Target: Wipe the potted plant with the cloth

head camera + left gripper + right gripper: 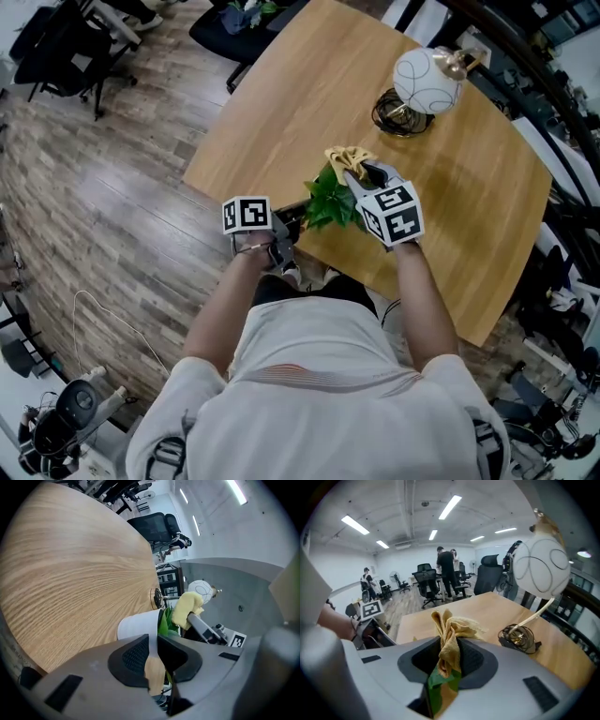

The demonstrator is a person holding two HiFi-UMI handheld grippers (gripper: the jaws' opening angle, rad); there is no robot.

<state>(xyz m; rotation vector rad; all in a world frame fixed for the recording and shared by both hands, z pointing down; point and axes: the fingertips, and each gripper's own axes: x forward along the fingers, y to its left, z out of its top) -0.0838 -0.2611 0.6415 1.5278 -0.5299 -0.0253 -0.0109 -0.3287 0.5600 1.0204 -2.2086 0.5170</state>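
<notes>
A small green plant (330, 199) in a white pot (138, 623) stands near the table's front edge. My left gripper (286, 228) reaches in from the left, and in the left gripper view it (153, 653) is shut on the pot's rim, with the white wall caught between the pads. Over the plant's far side, my right gripper (364, 178) is shut on a crumpled yellow cloth (347, 157). The right gripper view shows the cloth (451, 634) bunched between the jaws (451, 656) with a green leaf (438, 681) pinched under it.
The wooden table (281, 94) carries a white globe lamp (427, 80) with a coiled cable (398, 112) at its far right. Office chairs (66, 47) stand on the wood floor to the left. People (446, 571) stand far off in the room.
</notes>
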